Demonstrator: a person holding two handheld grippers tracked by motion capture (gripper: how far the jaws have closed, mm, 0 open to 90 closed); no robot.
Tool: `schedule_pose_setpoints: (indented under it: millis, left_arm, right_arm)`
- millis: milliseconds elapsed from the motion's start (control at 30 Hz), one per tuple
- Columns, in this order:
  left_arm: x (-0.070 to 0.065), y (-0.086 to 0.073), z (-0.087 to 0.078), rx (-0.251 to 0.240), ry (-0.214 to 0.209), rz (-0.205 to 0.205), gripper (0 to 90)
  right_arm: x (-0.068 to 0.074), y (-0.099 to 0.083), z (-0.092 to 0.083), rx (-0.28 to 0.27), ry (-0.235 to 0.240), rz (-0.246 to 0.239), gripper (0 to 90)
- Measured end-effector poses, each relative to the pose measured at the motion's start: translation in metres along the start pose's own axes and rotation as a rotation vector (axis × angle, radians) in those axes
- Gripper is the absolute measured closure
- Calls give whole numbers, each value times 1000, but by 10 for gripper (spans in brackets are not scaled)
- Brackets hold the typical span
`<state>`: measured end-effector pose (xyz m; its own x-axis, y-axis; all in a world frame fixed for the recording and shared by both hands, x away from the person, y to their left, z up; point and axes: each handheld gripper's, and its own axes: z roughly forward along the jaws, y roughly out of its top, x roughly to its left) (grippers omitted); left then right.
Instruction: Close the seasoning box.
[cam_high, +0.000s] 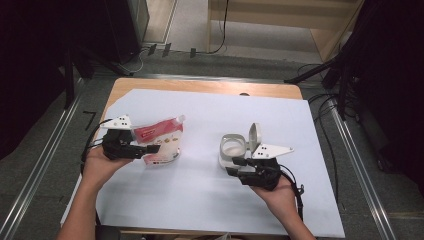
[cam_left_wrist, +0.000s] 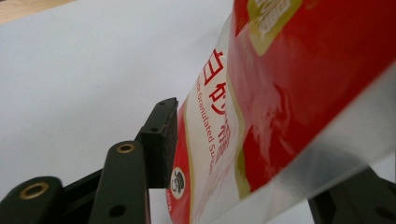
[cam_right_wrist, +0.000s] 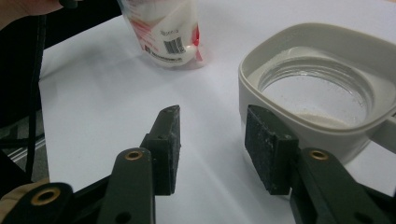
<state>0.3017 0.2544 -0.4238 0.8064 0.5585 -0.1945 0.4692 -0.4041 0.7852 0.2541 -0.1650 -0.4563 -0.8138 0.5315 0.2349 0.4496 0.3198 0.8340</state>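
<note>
White paper (cam_high: 200, 190) covers the wooden table (cam_high: 150, 85); grey floor (cam_high: 40, 165) surrounds it. Left tool (cam_high: 152, 148) released around the sugar pouch (cam_high: 162, 140), far jaw hidden. Right tool (cam_high: 235, 161) released beside the jar (cam_high: 232, 147).

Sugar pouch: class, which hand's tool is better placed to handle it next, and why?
Left. The left tool has the sugar pouch between its jaws, one pad against it. The right tool sits open beside the container, apart from the pouch.

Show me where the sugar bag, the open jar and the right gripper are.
sugar bag (cam_high: 162, 140), high view, on its red and white front.
open jar (cam_right_wrist: 261, 58), right gripper view, on its pale rim.
right gripper (cam_right_wrist: 212, 149), right gripper view, midway between its fingertips.
</note>
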Motion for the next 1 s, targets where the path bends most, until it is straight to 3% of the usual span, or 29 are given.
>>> schedule_pose_setpoints:
  millis: [167,200,333,567,733,1000]
  left_arm:
    - [1,-1,-3,15,-5,-28,467]
    - [2,-2,-4,22,-1,-52,466]
    - [1,-5,-8,38,8,-65,464]
    - [-4,-10,-19,60,58,-74,476]
    - [-2,-14,-24,55,58,-92,474]
    - [0,-16,-27,61,50,-87,472]
  right_arm:
    - [0,1,-4,2,-3,8,563]
    - [0,2,-6,3,-7,1,563]
    - [-1,3,-12,9,-11,-3,563]
    - [-7,2,-22,5,-3,9,569]
    - [-10,1,-27,14,-3,14,582]
    - [-14,-2,-36,26,-9,19,664]
